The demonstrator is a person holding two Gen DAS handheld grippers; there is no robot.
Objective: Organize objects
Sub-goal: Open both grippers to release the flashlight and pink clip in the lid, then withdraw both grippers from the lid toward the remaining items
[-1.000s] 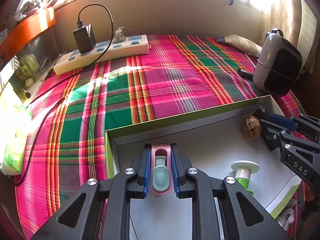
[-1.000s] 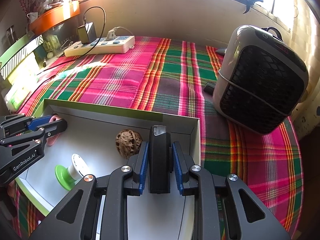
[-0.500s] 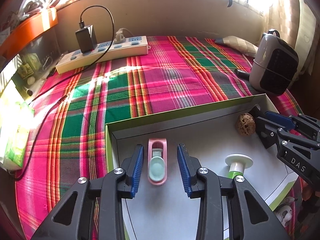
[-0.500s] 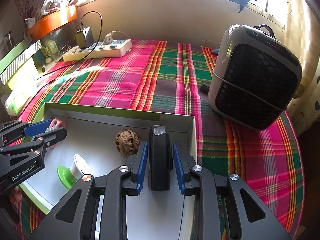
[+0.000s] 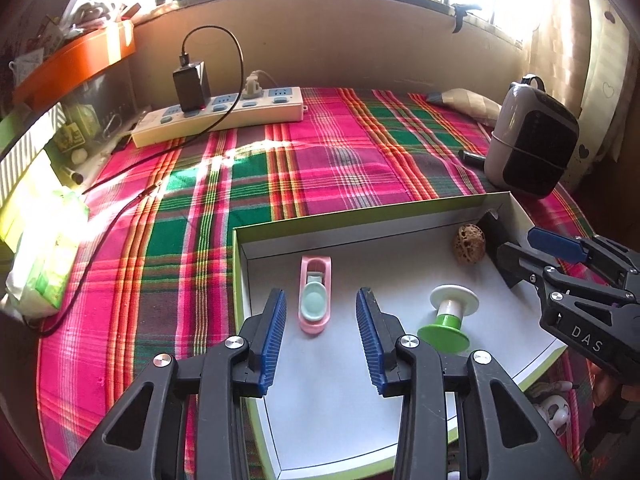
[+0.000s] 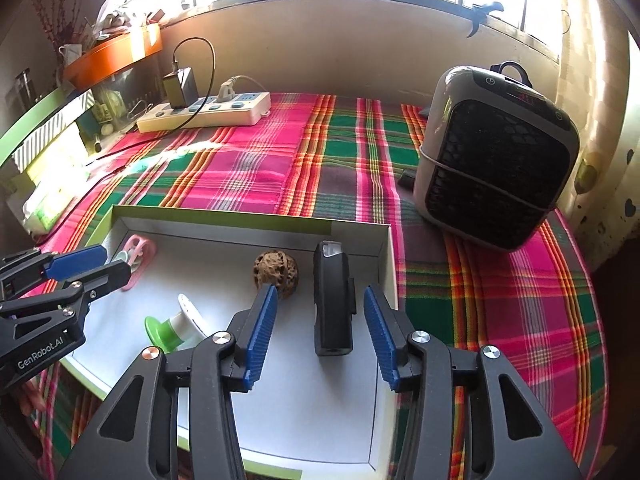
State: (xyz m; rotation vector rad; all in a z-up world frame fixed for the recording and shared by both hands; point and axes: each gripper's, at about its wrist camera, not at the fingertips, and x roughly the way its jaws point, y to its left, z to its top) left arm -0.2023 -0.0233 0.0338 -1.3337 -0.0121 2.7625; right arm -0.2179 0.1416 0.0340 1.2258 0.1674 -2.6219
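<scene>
- The left gripper (image 5: 322, 334) has its jaws wide apart and holds nothing. The pink toy toilet (image 5: 315, 299) lies flat just ahead of the gap, in the lower centre of the left view, touching neither pad.
- The right gripper (image 6: 318, 330) is also spread wide. The black rectangular device (image 6: 333, 300) lies between its blue pads with free space on both sides.
- Both things rest on the white floor of the green-edged box (image 5: 400, 210), so I judge they are already put down and the jaws are free to go away.
- The walnut-like ball (image 6: 276, 270) and the green and white spool (image 5: 450, 314) lie in the same box, apart from each other.
- The right view shows the black device in full length. In the left view only its end appears, at the right middle, partly behind the other gripper.
- Only the right view shows the grille of the small heater (image 6: 496, 176) on the plaid cloth (image 6: 248, 168); the power strip (image 5: 218, 116) is in the upper left of both views.
</scene>
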